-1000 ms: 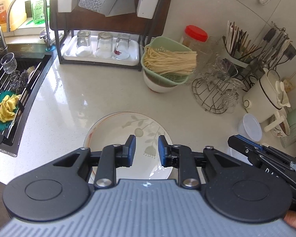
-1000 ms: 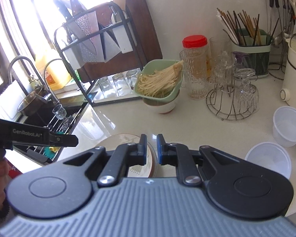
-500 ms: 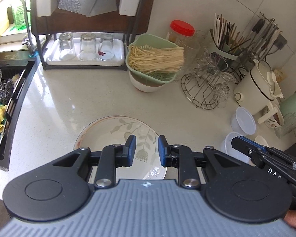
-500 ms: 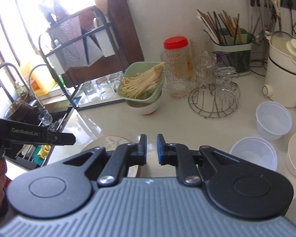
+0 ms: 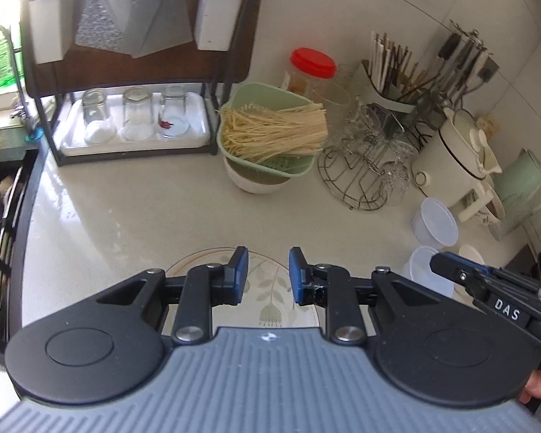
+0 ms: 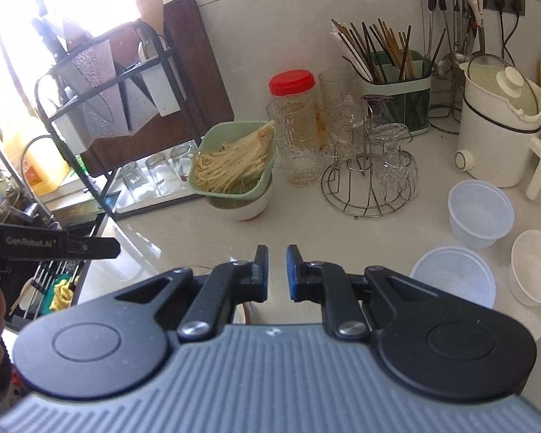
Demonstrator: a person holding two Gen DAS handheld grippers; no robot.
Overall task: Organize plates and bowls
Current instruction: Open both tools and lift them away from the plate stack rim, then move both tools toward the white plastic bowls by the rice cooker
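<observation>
On the near counter the flowered plate (image 5: 270, 288) lies flat under the left gripper (image 5: 268, 276), whose jaws stand narrowly apart, empty. The right gripper (image 6: 277, 270) is closed, empty. Three bowls (image 6: 454, 278) sit loose at right; little looks sorted.

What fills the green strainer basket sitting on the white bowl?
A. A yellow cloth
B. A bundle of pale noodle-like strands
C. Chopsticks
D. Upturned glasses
B: the green strainer basket on the white bowl holds a bundle of pale strands lying across it.
</observation>
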